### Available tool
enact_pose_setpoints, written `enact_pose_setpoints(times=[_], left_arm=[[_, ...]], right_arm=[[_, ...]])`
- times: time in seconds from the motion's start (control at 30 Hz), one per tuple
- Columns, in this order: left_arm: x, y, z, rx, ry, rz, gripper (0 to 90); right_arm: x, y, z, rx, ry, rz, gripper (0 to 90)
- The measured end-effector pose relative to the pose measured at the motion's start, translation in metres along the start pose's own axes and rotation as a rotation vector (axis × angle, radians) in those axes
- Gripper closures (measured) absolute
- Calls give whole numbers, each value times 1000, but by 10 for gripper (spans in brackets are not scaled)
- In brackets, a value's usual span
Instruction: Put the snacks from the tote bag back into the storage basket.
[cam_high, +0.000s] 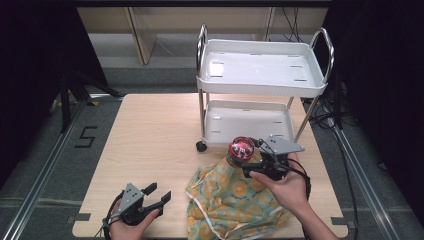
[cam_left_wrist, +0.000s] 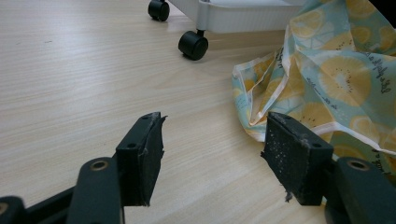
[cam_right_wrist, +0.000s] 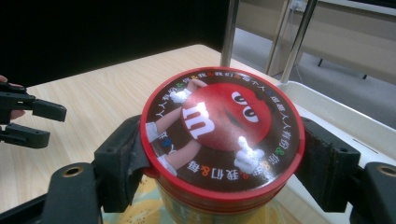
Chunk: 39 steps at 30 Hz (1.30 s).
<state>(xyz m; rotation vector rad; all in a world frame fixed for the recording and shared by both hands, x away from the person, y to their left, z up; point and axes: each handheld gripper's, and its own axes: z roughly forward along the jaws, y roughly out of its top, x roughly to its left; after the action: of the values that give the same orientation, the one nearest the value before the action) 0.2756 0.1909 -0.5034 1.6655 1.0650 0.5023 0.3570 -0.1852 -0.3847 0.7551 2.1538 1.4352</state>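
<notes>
Left gripper (cam_high: 159, 195): it rests low at the near left part of the table (cam_high: 150, 130), held by the left hand (cam_high: 131, 222); its jaws stand wide apart with nothing between them.
Cloth (cam_high: 231, 200): a crumpled cloth with a yellow citrus print lies on the table, just right of the left gripper's jaws.
Can (cam_right_wrist: 222, 135): a round can with a red lid, a candy figure printed on it; it is above the far edge of the cloth, near the cart.
Right gripper (cam_high: 249, 159): its jaws press the can from both sides, under the lid rim.
Cart (cam_high: 260, 80): a white cart with two trays stands at the far right of the table, one black wheel (cam_left_wrist: 193, 45) near the cloth.
</notes>
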Motion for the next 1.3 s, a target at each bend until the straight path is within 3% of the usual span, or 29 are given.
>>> enact_pose_setpoints(times=[0.3, 0.33, 0.4, 0.47, 0.53, 0.8, 0.9, 1.0, 1.3], left_arm=[[1, 0, -1, 12, 3, 14, 371], [1, 0, -1, 8, 3, 10, 371], [0, 0, 0, 0, 1, 1, 371], [1, 0, -1, 13, 3, 16, 371], [1, 0, 0, 3, 2, 5, 371], [2, 0, -1, 9, 3, 12, 371], [1, 0, -1, 11, 5, 11, 371], [1, 0, -1, 11, 8, 12, 371], [2, 0, -1, 8, 9, 9, 371]], right_arm=[[-5, 1, 4, 17, 4, -1, 262], [-4, 1, 6, -2, -10, 4, 262], [-6, 1, 6, 15, -8, -14, 261], [-5, 2, 9, 3, -8, -4, 262], [-5, 2, 11, 13, -8, 12, 262], [-6, 6, 18, 0, -8, -33, 262], [-3, 5, 20, 9, -3, 0, 261], [-5, 6, 21, 13, 14, -13, 262], [-6, 8, 27, 14, -3, -17, 261]])
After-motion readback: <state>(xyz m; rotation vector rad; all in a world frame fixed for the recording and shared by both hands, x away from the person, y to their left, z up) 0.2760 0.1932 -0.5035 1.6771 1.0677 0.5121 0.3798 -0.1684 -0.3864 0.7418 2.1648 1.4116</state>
